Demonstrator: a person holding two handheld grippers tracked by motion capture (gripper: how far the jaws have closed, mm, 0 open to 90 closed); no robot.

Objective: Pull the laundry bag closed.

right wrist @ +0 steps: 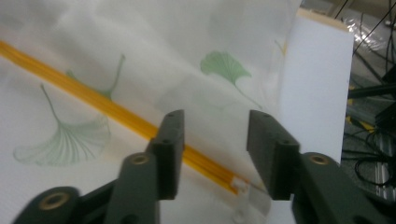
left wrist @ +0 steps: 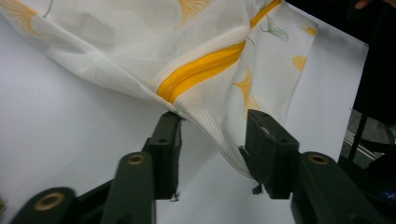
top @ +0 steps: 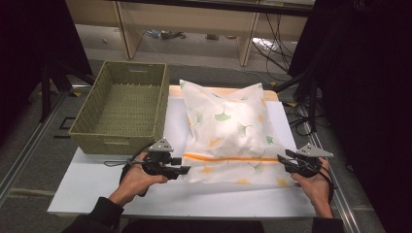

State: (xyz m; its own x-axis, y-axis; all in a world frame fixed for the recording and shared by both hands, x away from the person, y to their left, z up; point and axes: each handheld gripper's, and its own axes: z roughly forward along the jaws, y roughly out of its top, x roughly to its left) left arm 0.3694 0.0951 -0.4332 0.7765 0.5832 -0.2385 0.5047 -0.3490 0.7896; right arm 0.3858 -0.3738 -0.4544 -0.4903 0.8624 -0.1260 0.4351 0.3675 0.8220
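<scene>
A pillow in a white cover printed with ginkgo leaves lies on the white board. An orange zipper runs across the cover's near end. My left gripper is at the zipper's left end. Its jaws stand open, and the cover's corner hangs loosely between them beside the zipper. My right gripper is at the right end, open. In the right gripper view the jaws are apart over the cover, with the zipper's end between them.
A green woven basket stands empty on the far left, close beside the pillow. Bare white board lies in front of the pillow. Cables and dark stands crowd the floor on the right, and shelving stands at the back.
</scene>
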